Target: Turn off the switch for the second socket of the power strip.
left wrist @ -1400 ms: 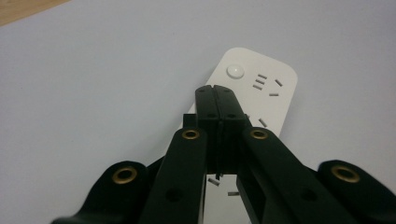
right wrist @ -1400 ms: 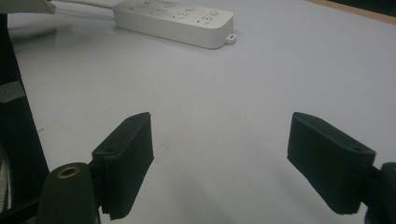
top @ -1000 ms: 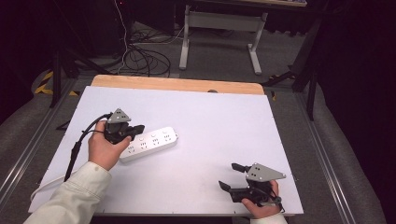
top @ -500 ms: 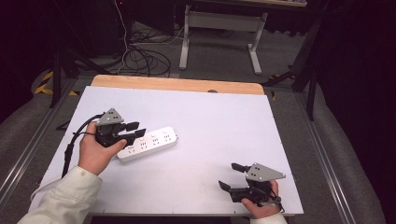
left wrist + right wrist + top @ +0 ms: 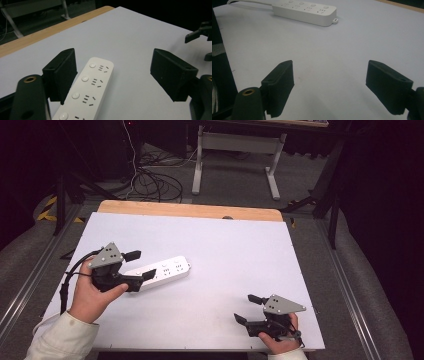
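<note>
Since the earlier frames, the left gripper (image 5: 141, 265) had drawn back toward the person, from over the near end of the white power strip (image 5: 161, 273) to a spot just off that end, while the right gripper (image 5: 246, 308) stayed put near the worktop's (image 5: 240, 245) front edge at about 5 o'clock. The power strip lay flat on the white worktop, left of centre at about 9 o'clock, its far end angled toward 2 o'clock. In the left gripper view the jaws stood wide open and empty, one jaw just beside the strip's long side and the other well apart from it, the strip (image 5: 86, 91) running up between them with its buttons and sockets facing up. The right gripper's jaws were also wide open and held nothing; in its view the strip (image 5: 305, 10) lay well apart, toward 12 o'clock, with a cable leaving its far-left end. The strip looked like a rigid, smooth plastic bar, probably light and somewhat slippery, so a hold across its narrow width near the middle seemed safest. No containers were on the worktop.
</note>
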`<state>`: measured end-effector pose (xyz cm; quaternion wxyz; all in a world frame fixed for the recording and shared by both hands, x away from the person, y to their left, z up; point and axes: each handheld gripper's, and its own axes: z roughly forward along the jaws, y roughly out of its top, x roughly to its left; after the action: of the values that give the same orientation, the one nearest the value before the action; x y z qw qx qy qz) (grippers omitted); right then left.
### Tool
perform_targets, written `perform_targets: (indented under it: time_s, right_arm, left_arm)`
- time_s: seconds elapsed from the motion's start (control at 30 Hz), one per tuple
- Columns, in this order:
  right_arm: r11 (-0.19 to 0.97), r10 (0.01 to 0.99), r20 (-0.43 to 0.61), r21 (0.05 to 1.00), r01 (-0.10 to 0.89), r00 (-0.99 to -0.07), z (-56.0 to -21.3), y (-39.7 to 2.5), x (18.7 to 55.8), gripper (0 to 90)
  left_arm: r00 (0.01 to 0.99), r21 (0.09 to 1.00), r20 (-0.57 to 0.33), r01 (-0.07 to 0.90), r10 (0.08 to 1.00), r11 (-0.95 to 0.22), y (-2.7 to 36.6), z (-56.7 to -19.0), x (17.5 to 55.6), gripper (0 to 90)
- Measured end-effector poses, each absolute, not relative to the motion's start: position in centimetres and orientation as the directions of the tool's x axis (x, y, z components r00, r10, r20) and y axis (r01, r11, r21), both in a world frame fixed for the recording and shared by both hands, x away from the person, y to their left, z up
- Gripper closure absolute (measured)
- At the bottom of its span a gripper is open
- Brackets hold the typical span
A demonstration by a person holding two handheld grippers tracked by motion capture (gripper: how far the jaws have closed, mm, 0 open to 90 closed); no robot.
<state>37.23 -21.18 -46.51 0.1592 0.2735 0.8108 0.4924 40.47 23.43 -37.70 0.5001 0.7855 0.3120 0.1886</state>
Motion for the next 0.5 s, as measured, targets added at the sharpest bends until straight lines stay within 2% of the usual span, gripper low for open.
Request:
perform_targets:
  time_s: [0.2,0.5]
  right_arm:
    - [0.366,0.601,0.01,0.886,0.286,-0.799,-46.5,-21.2,37.2,22.8]
    - [0.357,0.595,0.014,0.891,0.28,-0.804,-46.4,-21.2,37.1,22.8]
  left_arm:
    - [0.763,0.921,-0.062,0.292,0.644,-0.258,23.8,-38.4,38.9,16.3]
    - [0.786,0.922,-0.008,0.245,0.618,-0.301,25.1,-40.2,37.0,11.4]
